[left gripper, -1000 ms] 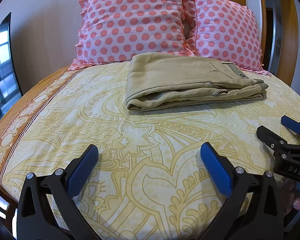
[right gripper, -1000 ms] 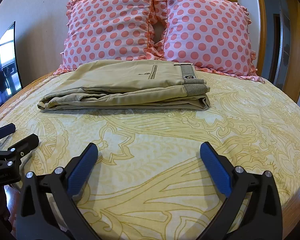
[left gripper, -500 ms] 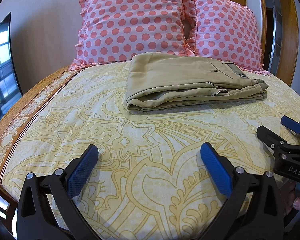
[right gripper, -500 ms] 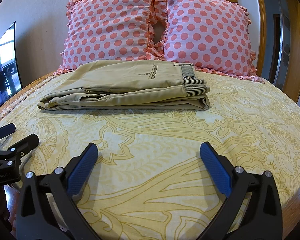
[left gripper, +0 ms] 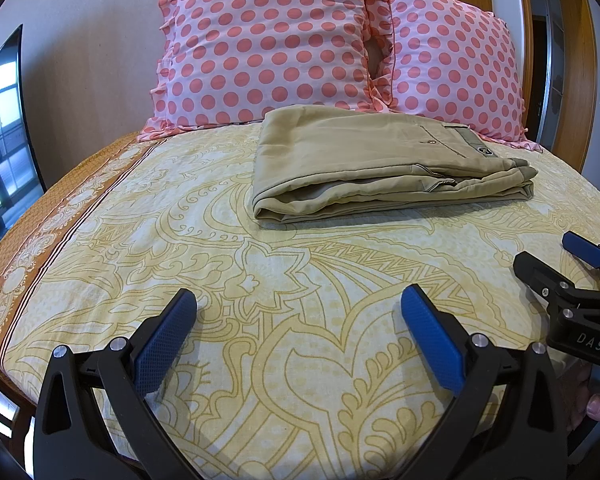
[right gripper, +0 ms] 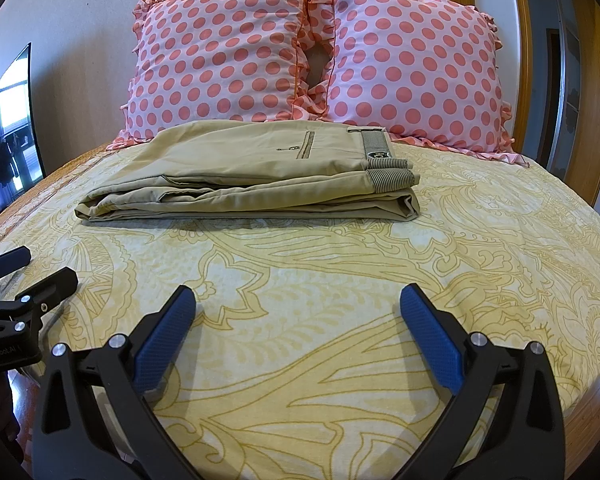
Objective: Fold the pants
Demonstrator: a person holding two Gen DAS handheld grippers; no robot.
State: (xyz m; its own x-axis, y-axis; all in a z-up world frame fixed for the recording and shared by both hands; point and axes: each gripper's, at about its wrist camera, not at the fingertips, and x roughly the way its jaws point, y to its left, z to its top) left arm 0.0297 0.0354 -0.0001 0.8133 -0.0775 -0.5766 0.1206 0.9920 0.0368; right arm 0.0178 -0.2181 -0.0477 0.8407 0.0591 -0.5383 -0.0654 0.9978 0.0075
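Note:
Khaki pants (left gripper: 380,168) lie folded in a flat stack on the yellow patterned bedspread (left gripper: 260,280), in front of the pillows; they also show in the right wrist view (right gripper: 252,176), waistband to the right. My left gripper (left gripper: 298,320) is open and empty, held over the near part of the bed, well short of the pants. My right gripper (right gripper: 298,320) is open and empty at about the same distance. Each gripper shows at the edge of the other's view: the right one (left gripper: 556,260), the left one (right gripper: 32,268).
Two pink polka-dot pillows (right gripper: 228,52) (right gripper: 412,64) lean against the wall behind the pants. A dark TV screen (left gripper: 4,128) stands at the left. Wooden door frames (right gripper: 592,80) are at the right. The bed's near edge (left gripper: 4,364) drops off below the grippers.

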